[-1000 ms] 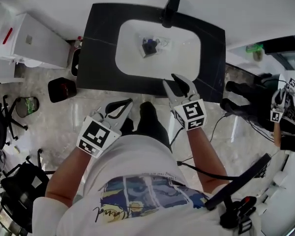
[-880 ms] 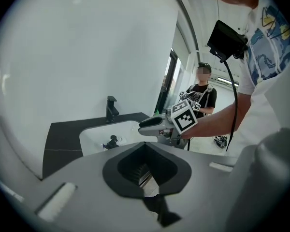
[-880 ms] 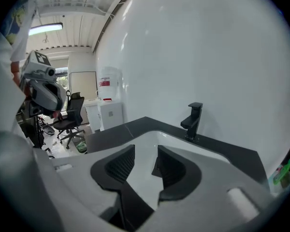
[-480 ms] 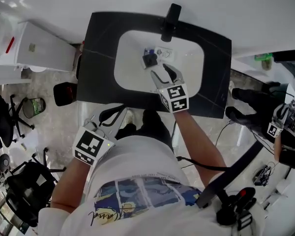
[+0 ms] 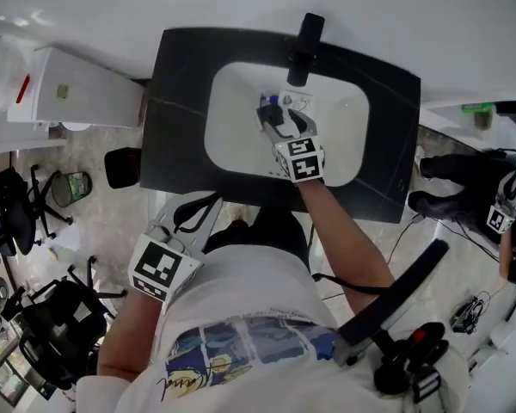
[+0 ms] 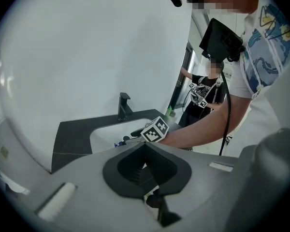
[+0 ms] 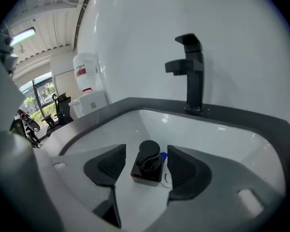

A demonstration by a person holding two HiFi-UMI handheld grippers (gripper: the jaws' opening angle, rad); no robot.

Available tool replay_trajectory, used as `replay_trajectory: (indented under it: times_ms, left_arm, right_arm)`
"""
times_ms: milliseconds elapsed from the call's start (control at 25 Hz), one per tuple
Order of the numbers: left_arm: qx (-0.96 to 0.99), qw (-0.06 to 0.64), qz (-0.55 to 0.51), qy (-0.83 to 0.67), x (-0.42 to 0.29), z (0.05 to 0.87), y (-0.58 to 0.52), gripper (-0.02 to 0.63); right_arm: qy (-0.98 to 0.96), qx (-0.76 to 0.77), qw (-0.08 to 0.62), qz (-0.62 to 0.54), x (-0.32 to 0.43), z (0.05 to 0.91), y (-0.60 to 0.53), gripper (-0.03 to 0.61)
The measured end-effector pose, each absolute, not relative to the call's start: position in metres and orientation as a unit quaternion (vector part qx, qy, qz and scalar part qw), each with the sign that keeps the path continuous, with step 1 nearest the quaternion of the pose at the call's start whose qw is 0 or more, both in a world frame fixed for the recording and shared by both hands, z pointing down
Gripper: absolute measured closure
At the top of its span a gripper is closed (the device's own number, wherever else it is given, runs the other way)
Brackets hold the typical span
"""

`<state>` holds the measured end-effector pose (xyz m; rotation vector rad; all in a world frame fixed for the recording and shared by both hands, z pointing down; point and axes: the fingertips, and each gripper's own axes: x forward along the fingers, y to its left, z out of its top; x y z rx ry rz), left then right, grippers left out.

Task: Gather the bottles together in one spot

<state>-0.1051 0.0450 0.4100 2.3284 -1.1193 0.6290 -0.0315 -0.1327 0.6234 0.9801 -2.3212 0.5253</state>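
A small dark bottle point(image 7: 146, 166) with a round black cap stands in the white sink basin point(image 5: 232, 119), a blue bit point(image 7: 163, 156) beside it. In the head view the bottle point(image 5: 267, 107) shows just ahead of my right gripper point(image 5: 280, 117). The right gripper point(image 7: 146, 154) has its jaws on either side of the bottle; they are opening and the pads stand clear of it. My left gripper point(image 5: 213, 201) hangs low by the person's hip, in front of the counter, and holds nothing. In the left gripper view its jaws point(image 6: 146, 166) meet, shut.
A black faucet point(image 7: 191, 74) rises at the basin's far rim on the black counter point(image 5: 176, 101). A white water dispenser point(image 5: 77, 93) and a black bin point(image 5: 125, 166) stand left of the counter. Office chairs point(image 5: 17, 205) are further left; another person point(image 5: 499, 213) is at the right.
My right gripper went from the counter's front edge forward into the basin and its jaws spread around the bottle. The left gripper stayed low at the hip.
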Motion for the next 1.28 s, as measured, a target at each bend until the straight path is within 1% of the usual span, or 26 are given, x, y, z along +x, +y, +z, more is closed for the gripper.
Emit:
replay_trajectory:
  times_ms: [280, 400, 520, 720, 880, 1280]
  left_arm:
    - [0.840, 0.248, 0.242, -0.417, -0.107, 0.415, 0.046, 0.612]
    - [0.838, 0.251, 0.241, -0.420, -0.106, 0.416, 0.044, 0.612]
    - [0.837, 0.250, 0.243, -0.421, -0.105, 0.416, 0.045, 0.612]
    - [0.838, 0.250, 0.241, -0.420, -0.106, 0.416, 0.043, 0.612]
    - [0.839, 0.250, 0.243, -0.417, -0.106, 0.418, 0.046, 0.612]
    - [0.859, 0.245, 0.229, -0.386, -0.092, 0.416, 0.040, 0.612]
  right_arm:
    - [-0.860, 0.373, 0.274, 0.213, -0.041, 0.649, -0.147, 0.322]
    - [-0.857, 0.384, 0.268, 0.214, -0.041, 0.652, -0.152, 0.344]
    - [-0.858, 0.388, 0.267, 0.205, -0.043, 0.651, -0.153, 0.399]
    - [-0.858, 0.388, 0.269, 0.202, -0.041, 0.651, -0.150, 0.405]
    - [-0.861, 0.386, 0.257, 0.208, -0.039, 0.644, -0.147, 0.407]
    - [-0.868, 0.385, 0.249, 0.189, -0.022, 0.591, -0.141, 0.407]
